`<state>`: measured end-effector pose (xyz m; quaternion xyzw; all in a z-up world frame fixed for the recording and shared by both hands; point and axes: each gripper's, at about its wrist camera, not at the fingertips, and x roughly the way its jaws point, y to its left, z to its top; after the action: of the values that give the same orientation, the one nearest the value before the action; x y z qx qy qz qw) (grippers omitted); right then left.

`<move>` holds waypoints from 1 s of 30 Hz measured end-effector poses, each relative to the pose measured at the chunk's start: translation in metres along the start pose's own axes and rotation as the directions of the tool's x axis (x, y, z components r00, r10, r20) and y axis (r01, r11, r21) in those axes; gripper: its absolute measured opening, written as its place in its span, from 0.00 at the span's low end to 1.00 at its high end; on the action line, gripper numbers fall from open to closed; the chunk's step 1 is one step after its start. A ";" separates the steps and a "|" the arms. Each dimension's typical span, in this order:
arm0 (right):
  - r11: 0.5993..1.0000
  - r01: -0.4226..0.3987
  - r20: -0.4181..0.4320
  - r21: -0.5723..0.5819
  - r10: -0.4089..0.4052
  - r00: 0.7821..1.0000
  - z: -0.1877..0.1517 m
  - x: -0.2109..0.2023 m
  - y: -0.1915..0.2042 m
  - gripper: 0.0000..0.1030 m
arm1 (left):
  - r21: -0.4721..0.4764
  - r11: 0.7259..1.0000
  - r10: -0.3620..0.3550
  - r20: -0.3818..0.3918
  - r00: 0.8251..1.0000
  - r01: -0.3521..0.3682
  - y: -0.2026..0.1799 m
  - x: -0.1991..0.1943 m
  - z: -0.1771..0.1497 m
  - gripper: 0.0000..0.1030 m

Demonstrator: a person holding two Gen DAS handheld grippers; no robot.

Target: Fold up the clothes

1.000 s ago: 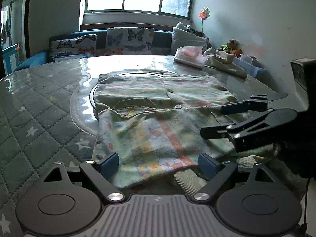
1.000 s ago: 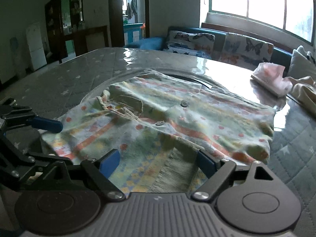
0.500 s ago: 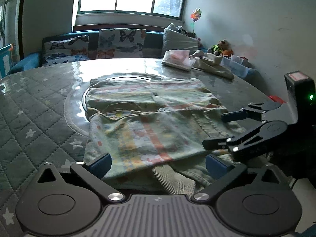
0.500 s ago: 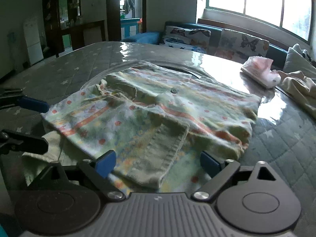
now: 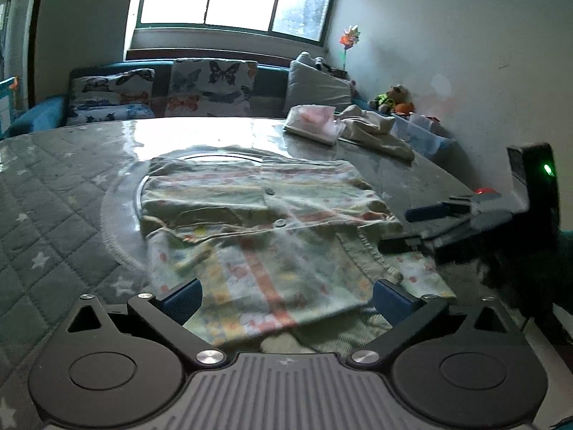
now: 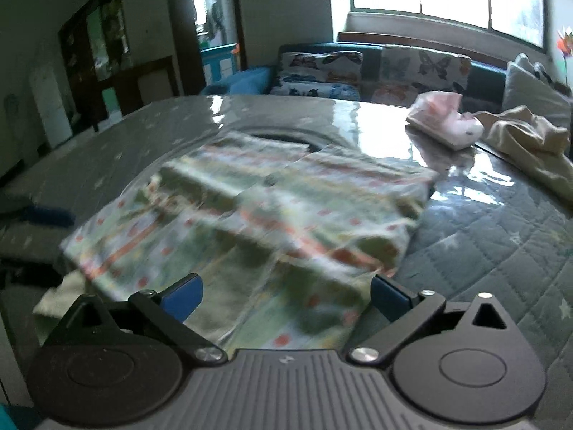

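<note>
A pastel shirt (image 5: 258, 215) with orange stripes and buttons lies flat on the table; its near edge is partly turned over, showing a ribbed green piece. My left gripper (image 5: 286, 297) stands open just above that near edge, holding nothing. My right gripper (image 6: 284, 295) is open too, over the same shirt (image 6: 286, 200), and its view is blurred by motion. In the left wrist view the right gripper (image 5: 415, 227) sits at the shirt's right edge. The left gripper's blue fingertip (image 6: 46, 215) shows at the far left of the right wrist view.
The table (image 5: 53, 197) has a grey quilted star cover under glossy plastic. A folded pink cloth (image 5: 311, 123) and a crumpled beige garment (image 5: 376, 132) lie at the far right. Behind the table are a sofa with butterfly cushions (image 5: 211, 89) and storage bins (image 5: 422, 132).
Both grippers have drawn back a little from the shirt, which now looks farther off. The ribbed piece now shows at the near edge. Both grippers stay open.
</note>
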<state>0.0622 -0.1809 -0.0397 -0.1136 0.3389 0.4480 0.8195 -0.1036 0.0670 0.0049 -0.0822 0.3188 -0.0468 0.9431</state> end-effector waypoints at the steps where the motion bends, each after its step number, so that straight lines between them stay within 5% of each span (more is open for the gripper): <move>1: 1.000 -0.012 -0.003 0.018 0.012 1.000 0.003 0.002 -0.006 0.98 | 0.002 1.000 -0.010 -0.002 1.000 0.010 -0.001 0.003 0.002 1.00; 8: 0.994 -0.085 -0.037 0.070 0.088 0.995 0.023 0.030 -0.029 0.96 | 0.027 0.997 -0.073 -0.048 0.996 0.074 -0.009 0.030 0.007 1.00; 30: 0.988 -0.106 -0.033 0.116 0.111 0.993 0.068 0.092 -0.087 0.97 | 0.062 0.989 -0.123 -0.119 0.985 0.131 -0.003 0.051 0.006 1.00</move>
<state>0.1971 -0.1368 -0.0595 -0.0570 0.3857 0.4695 0.7922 -0.0599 0.0574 -0.0201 -0.0669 0.3650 -0.1227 0.9205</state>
